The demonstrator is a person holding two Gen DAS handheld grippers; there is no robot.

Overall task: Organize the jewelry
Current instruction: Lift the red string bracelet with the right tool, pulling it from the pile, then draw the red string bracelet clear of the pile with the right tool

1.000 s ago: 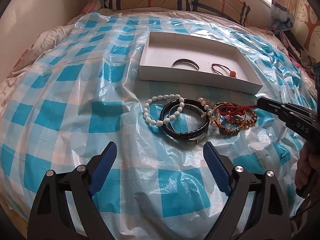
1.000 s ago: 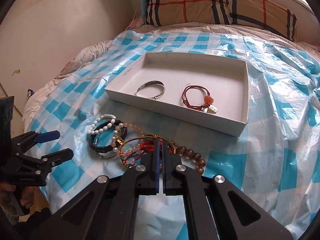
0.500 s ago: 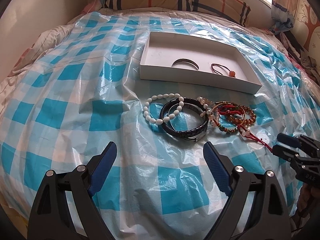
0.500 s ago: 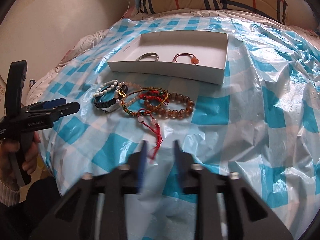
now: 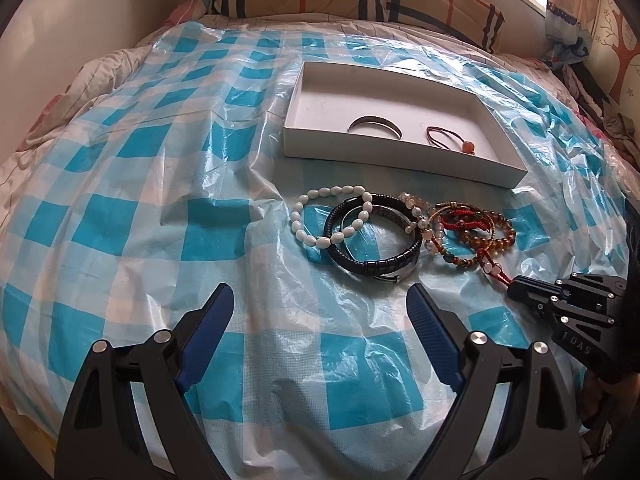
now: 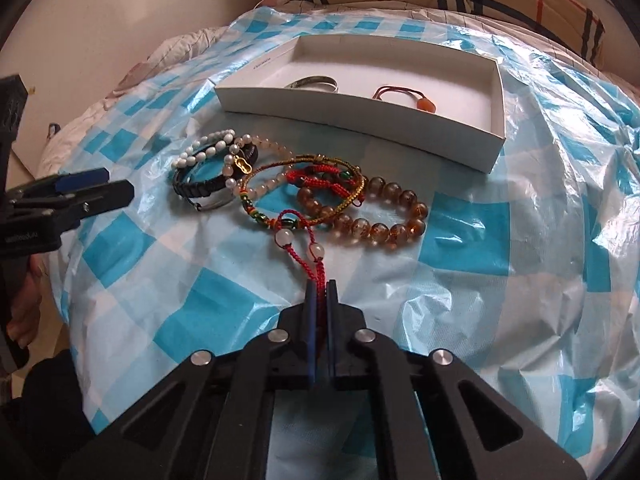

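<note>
Downward-tilted, right tongs [image 6: 320, 292] pinch the red cord tassel [image 6: 318, 276]; left tongs [image 5: 320, 316] gape wide.

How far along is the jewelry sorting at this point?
Done: a silver bangle and a dark red cord bracelet lie in the white box. In hand: the right tongs are shut on the tail of the red cord bracelet, which otherwise rests in the pile. Left: the white bead bracelet, black braided bracelet, amber bead bracelet and others. The left tongs are open, holding nothing.
</note>
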